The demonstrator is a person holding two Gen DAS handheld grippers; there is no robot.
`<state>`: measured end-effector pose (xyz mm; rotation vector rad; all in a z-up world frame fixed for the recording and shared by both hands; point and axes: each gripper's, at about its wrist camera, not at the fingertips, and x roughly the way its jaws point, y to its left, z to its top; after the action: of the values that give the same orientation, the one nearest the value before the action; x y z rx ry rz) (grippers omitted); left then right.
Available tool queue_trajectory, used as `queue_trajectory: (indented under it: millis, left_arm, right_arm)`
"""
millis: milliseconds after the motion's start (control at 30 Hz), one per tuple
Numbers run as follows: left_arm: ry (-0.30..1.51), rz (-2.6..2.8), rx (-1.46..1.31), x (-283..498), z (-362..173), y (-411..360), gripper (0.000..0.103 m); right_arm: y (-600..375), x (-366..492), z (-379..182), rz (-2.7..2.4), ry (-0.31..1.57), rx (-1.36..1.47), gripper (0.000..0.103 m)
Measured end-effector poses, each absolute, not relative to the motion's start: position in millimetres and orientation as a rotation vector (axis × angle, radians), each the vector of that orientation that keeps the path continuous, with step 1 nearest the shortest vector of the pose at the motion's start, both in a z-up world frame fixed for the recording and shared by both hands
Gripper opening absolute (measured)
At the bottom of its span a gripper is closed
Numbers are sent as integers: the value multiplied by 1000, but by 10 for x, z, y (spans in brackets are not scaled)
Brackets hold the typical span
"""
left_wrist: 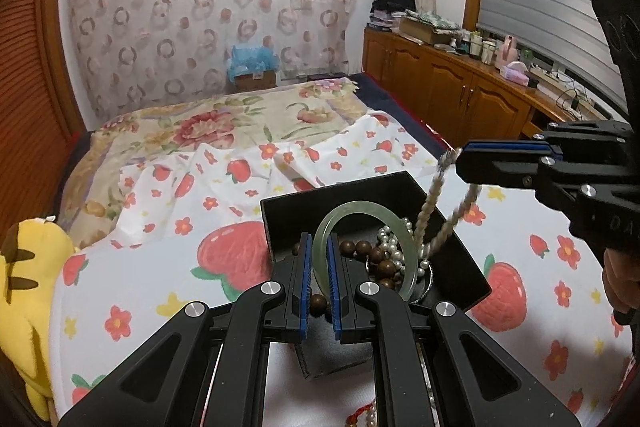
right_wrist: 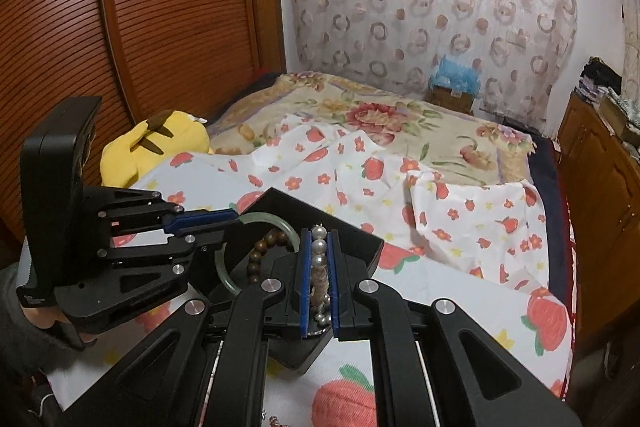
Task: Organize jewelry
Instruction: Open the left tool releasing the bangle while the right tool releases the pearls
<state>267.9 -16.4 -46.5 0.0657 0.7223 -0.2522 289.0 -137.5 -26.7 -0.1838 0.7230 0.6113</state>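
A black open box (left_wrist: 460,267) sits on the strawberry-print sheet and holds brown wooden beads (left_wrist: 380,259) and white pearls (left_wrist: 394,241). My left gripper (left_wrist: 318,247) is shut on a pale green jade bangle (left_wrist: 360,213), holding it upright over the box. My right gripper (left_wrist: 460,157) is shut on a pearl strand (left_wrist: 428,211) that hangs in a loop down into the box. In the right wrist view the pearl strand (right_wrist: 319,259) sits between the right gripper's (right_wrist: 319,239) blue pads. The left gripper (right_wrist: 236,221) there holds the bangle (right_wrist: 276,221) above the box (right_wrist: 360,247), with the wooden beads (right_wrist: 264,247) below.
A yellow plush toy (left_wrist: 28,279) lies at the bed's left edge, also in the right wrist view (right_wrist: 156,143). A floral quilt (left_wrist: 224,123) covers the far bed. Wooden cabinets (left_wrist: 460,87) with clutter run along the right. More beads (left_wrist: 368,415) lie near the front edge.
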Motion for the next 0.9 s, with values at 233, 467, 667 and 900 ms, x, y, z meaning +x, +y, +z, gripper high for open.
queue_trajectory:
  millis: [233,467,667,900]
  left_arm:
    - [736,-266,64,2719,-550,-183,7]
    - [758,-305,65,2702,-602,-251,8]
    - [736,-318,68,2560,-510,-244,14]
    - [697,-329,88,2236,-401,-211,27]
  right_arm:
    - [-1504,2823,-293,590,720,-182,26]
    - [-1674,2716,-485,554,756,-176,26]
    - [-1785,2627,-538,539,763,-153,26]
    - [-1787,2345,-595,559,758,-134,26]
